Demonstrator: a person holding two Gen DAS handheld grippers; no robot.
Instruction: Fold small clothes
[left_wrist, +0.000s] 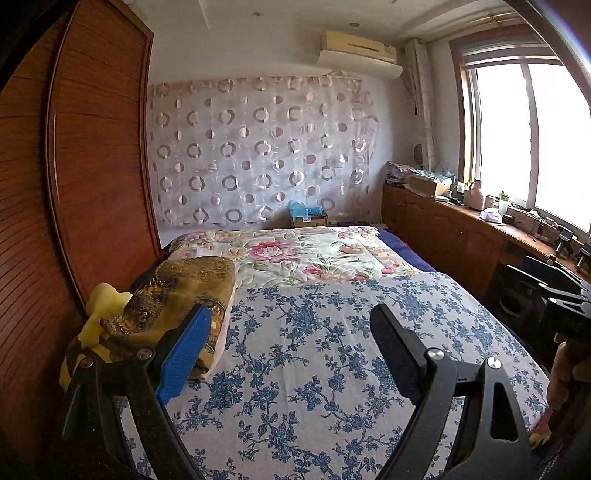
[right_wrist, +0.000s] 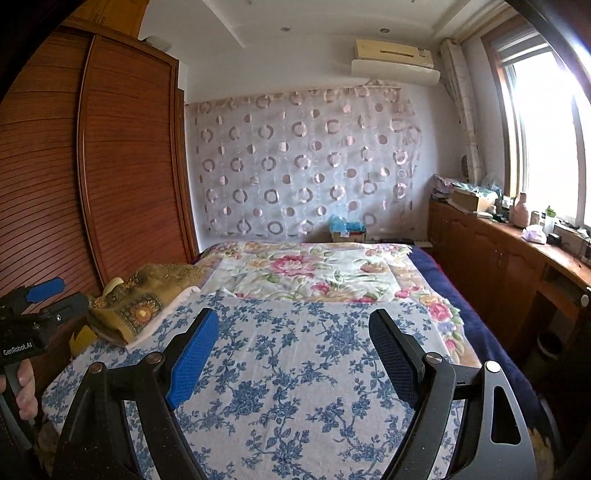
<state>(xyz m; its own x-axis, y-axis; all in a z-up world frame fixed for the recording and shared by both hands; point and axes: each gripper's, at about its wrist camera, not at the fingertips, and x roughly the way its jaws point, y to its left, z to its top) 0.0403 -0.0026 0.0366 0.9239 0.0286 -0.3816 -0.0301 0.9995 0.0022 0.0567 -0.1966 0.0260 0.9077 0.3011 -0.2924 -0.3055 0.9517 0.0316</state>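
My left gripper (left_wrist: 291, 350) and right gripper (right_wrist: 291, 354) hover over the bed (right_wrist: 295, 387), jaws spread wide, nothing between them. The clothes to fold, an olive-gold patterned garment (left_wrist: 181, 295) over a yellow piece (left_wrist: 101, 306), lie heaped at the bed's left edge, just beside the wardrobe (left_wrist: 96, 166); in the left view my blue left pad overlaps the heap, contact uncertain. Risks, as I judge them: pinching both layers or the blue-flowered sheet (left_wrist: 314, 350) together with the garment; nudging the heap off the edge toward the wardrobe. Legible writing: "GenRobot.AI" on the left gripper's body in the right view; nothing else reads clearly.
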